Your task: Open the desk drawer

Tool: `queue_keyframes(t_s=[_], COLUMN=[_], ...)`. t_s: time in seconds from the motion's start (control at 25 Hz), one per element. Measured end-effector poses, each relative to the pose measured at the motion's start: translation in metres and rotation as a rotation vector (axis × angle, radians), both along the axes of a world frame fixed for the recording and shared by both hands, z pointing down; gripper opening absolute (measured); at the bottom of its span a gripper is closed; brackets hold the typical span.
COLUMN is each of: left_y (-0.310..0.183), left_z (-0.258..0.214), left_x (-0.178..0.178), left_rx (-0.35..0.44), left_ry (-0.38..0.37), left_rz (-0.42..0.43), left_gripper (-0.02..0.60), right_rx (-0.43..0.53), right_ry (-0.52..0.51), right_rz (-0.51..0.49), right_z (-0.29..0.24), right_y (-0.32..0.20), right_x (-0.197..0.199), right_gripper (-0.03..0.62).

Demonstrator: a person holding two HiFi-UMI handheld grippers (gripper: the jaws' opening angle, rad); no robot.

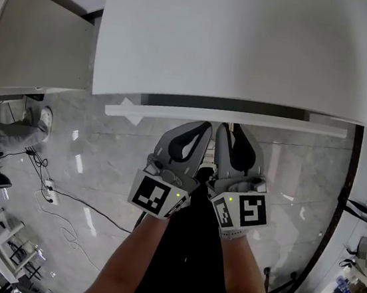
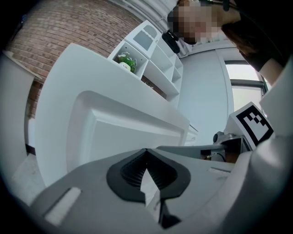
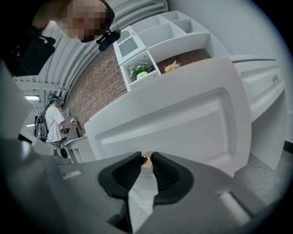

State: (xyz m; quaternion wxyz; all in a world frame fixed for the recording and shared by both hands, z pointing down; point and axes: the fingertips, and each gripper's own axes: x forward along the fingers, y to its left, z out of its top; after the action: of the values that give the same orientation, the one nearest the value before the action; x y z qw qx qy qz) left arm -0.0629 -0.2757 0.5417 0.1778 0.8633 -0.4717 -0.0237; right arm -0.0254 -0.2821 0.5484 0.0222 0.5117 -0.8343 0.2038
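The white desk fills the top of the head view. The top edge of its drawer front shows as a white strip just out from under the desk's edge. Both grippers stand side by side below it, tips up against the strip. My right gripper is shut on a small brass knob on the recessed drawer panel. Close beside it, my left gripper is shut, tips touching, with nothing seen between them; the drawer panel is just ahead of it.
A second white desk stands at the left. Cables and a power strip lie on the marble floor. A wall shelf with plants hangs above the desk. A person in a white shirt stands far off.
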Motion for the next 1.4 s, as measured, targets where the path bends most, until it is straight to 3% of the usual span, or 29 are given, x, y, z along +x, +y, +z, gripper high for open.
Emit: queue_keyframes(t_s=[1.2, 1.4], left_y=[0.036, 0.045], left_z=[0.006, 0.005], left_x=[0.003, 0.0], left_rx=[-0.015, -0.007], left_ry=[0.02, -0.004], left_rz=[0.031, 0.036], left_gripper=[0.002, 0.002], right_rx=[0.027, 0.029], right_ry=[0.037, 0.055], right_rz=[-0.015, -0.018], right_z=[0.001, 0.001], right_y=[0.044, 0.053], right_x=[0.005, 0.006], right_gripper=[0.077, 0.077])
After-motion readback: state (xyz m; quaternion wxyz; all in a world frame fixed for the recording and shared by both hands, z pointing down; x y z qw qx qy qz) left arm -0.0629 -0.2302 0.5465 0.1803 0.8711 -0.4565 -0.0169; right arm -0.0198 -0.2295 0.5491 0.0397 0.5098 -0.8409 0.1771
